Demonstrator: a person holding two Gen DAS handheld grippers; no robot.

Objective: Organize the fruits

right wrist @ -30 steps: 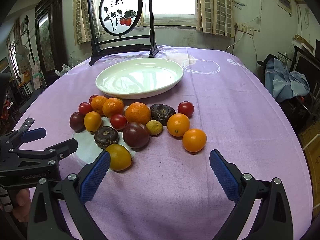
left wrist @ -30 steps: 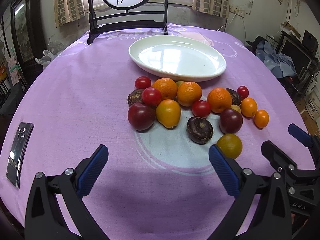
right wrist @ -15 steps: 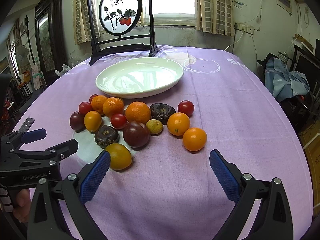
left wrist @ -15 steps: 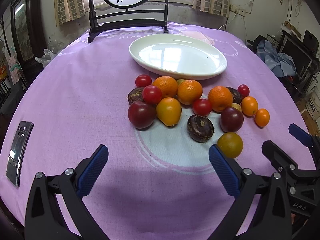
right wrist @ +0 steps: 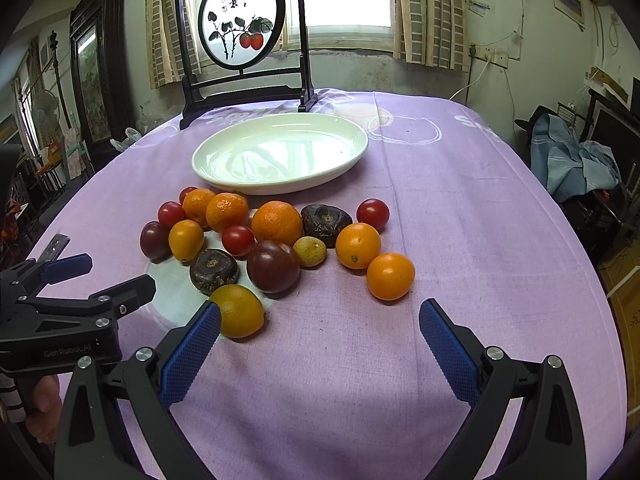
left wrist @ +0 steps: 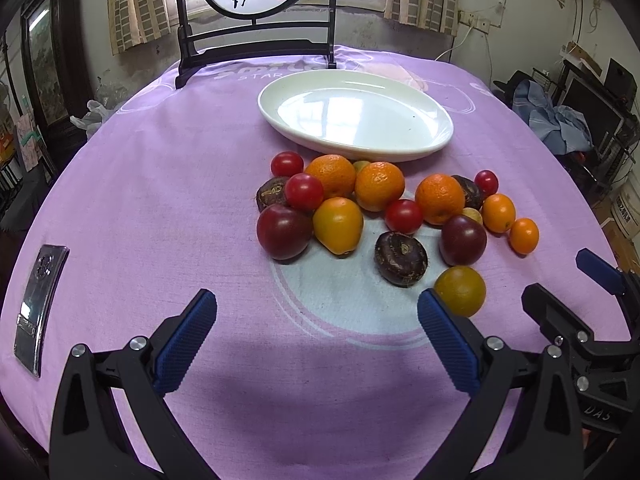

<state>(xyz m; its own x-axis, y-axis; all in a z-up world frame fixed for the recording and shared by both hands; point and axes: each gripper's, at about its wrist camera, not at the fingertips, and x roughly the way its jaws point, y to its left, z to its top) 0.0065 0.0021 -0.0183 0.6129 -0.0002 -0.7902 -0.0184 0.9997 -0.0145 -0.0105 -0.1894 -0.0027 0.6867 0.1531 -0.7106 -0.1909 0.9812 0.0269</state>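
Several fruits lie in a cluster on the purple tablecloth (left wrist: 160, 208): oranges (left wrist: 379, 186), red cherry tomatoes (left wrist: 304, 191), dark purple tomatoes (left wrist: 283, 232), brown wrinkled fruits (left wrist: 401, 258) and yellow-orange ones (left wrist: 460, 290). An empty white oval plate (left wrist: 436, 136) sits just behind them; it also shows in the right wrist view (right wrist: 352, 156). My left gripper (left wrist: 316, 336) is open and empty, in front of the cluster. My right gripper (right wrist: 320, 344) is open and empty; its left finger pad (right wrist: 188, 356) is close to a yellow-orange fruit (right wrist: 239, 311). An orange kumquat (right wrist: 390, 276) lies ahead of it.
A round painted screen on a black stand (right wrist: 240, 40) is at the table's far edge. A metal plate (left wrist: 38, 304) lies at the left of the cloth. The left gripper shows in the right wrist view (right wrist: 68, 304); the right gripper shows at the right in the left wrist view (left wrist: 576, 308).
Both grippers have crept slightly forward toward the fruits; the fruits and plate have not moved. Both grippers stay open.
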